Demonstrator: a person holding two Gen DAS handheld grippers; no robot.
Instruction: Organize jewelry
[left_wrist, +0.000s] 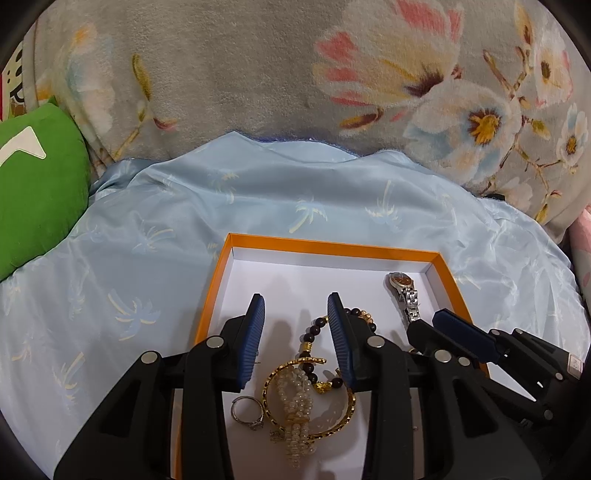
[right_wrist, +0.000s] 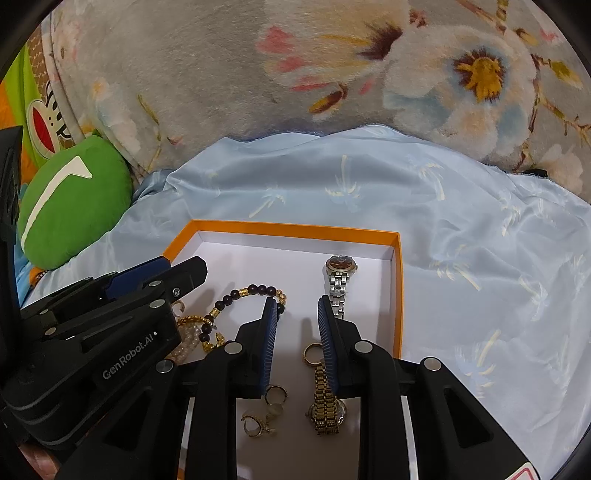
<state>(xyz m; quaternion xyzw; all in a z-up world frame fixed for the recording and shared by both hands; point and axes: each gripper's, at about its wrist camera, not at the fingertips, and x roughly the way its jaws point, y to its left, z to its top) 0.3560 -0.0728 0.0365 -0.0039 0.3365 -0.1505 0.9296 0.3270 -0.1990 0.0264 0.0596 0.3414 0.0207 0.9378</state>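
Both grippers, left (left_wrist: 295, 314) and right (right_wrist: 293, 314), hover with jaws released and empty over the orange box (left_wrist: 332, 246) holding tangled jewelry; sorting seems underway, next probably closing on the beaded bracelet (right_wrist: 240, 293).

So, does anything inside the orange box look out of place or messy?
Yes. The pearl strand, gold bangle and dark bead bracelet lie tangled in one pile, overlapping. The silver watch lies apart, straight.

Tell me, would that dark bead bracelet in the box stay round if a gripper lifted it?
Probably not: the bead bracelet already lies in a loose, uneven curve, so it likely droops. Its round beads may slip between flat pads. It overlaps the gold bangle, so that might drag along.
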